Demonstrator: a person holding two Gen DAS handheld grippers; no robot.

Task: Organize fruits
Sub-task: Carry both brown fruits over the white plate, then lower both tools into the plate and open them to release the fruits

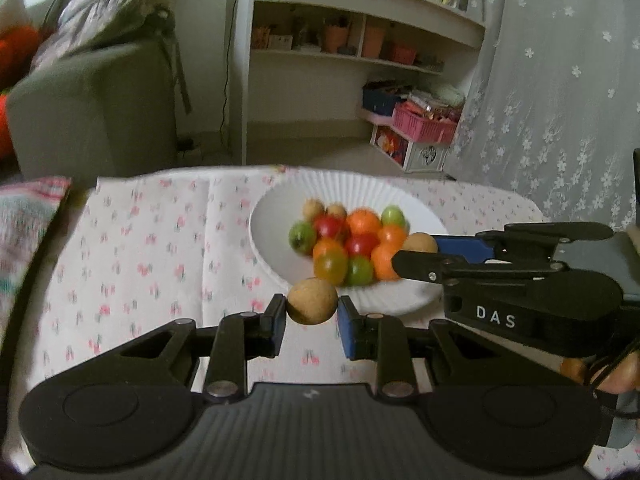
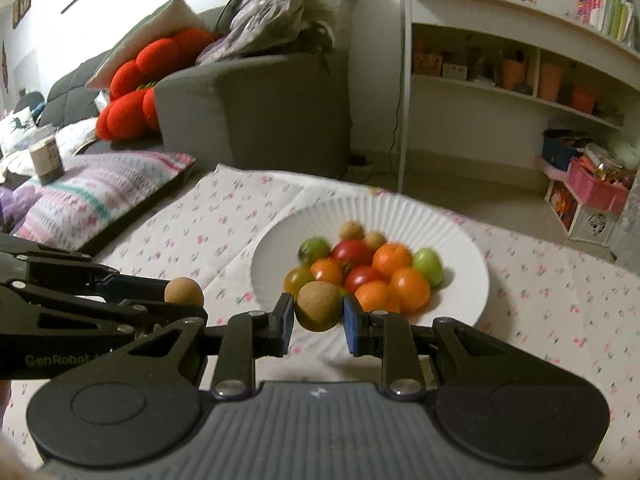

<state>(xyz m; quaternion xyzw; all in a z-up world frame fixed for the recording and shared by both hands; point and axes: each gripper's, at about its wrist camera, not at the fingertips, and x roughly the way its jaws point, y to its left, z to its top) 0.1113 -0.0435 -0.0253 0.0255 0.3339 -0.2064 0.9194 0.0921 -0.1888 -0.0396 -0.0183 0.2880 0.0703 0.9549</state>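
On right gripper [image 1: 416, 250]: "DAS".

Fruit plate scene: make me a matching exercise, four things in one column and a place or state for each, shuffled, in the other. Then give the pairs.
Things:
1. left gripper
2. white plate
3. red cushion
4. pink basket

Places or states:
A. lies on the grey sofa
B. stands low beside the white shelf
C. shut on a brown round fruit
D. holds a pile of orange, red and green fruits on the flowered cloth

Pairs: 1-C, 2-D, 3-A, 4-B
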